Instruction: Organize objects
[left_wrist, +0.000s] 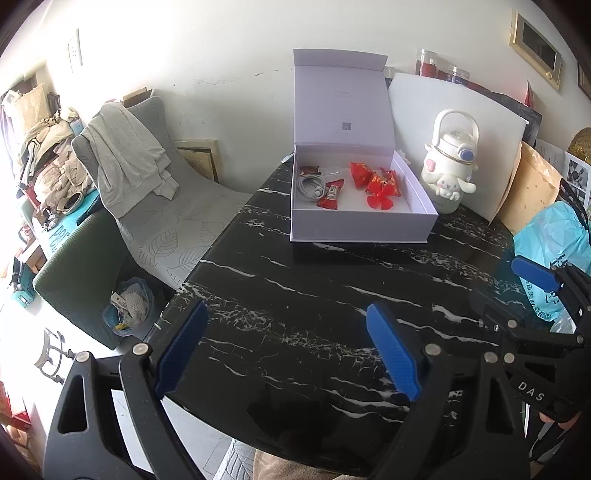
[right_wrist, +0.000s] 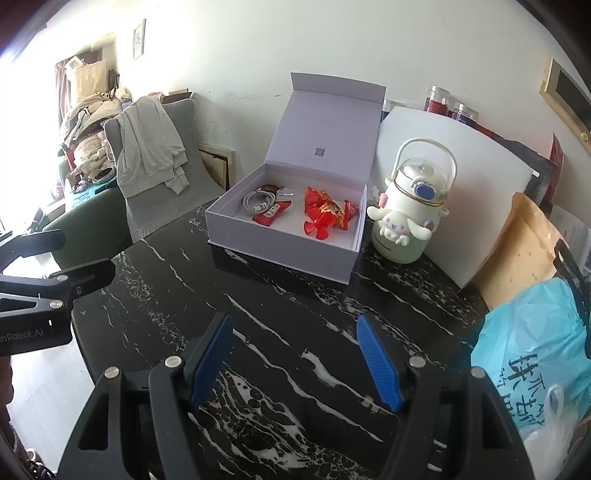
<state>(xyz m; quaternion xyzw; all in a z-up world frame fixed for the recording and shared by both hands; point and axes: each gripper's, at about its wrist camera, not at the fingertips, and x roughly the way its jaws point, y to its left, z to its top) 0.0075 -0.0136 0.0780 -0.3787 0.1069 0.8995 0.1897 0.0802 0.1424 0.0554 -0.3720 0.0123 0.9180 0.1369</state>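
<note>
Black marble-patterned table (left_wrist: 295, 295) with white veining, set against a white wall (left_wrist: 221, 55). At far centre of the tabletop, open pale lavender box (left_wrist: 360, 225), lid (left_wrist: 341, 107) standing upright at its far edge. Inside the box: coiled white cable (left_wrist: 310, 184) at left, red wrapped candies (left_wrist: 373, 177) at centre and right, red plastic propeller (left_wrist: 382, 197) nearest the front wall. Just right of the box, cream character-shaped bottle (left_wrist: 448, 166) with loop handle, upright on the table. Behind the bottle, white board (left_wrist: 461, 110) leaning against the wall; beside it, brown paper bag (left_wrist: 532, 192). At the near right table edge, blue plastic bag (right_wrist: 535, 354) printed with dark characters. Left of the table, grey chair (left_wrist: 177, 206) draped with a light garment (left_wrist: 125, 155); beyond it, heaped clothing and clutter, overexposed by window light. On the floor below the table's left edge, small bin (left_wrist: 127, 310) lined in blue. Left gripper (left_wrist: 288, 354) over the near table edge, blue pads (left_wrist: 393, 354) spread apart, holding nothing. Right gripper (right_wrist: 295, 362) likewise over bare tabletop, fingers wide apart and empty, well short of the box.
</note>
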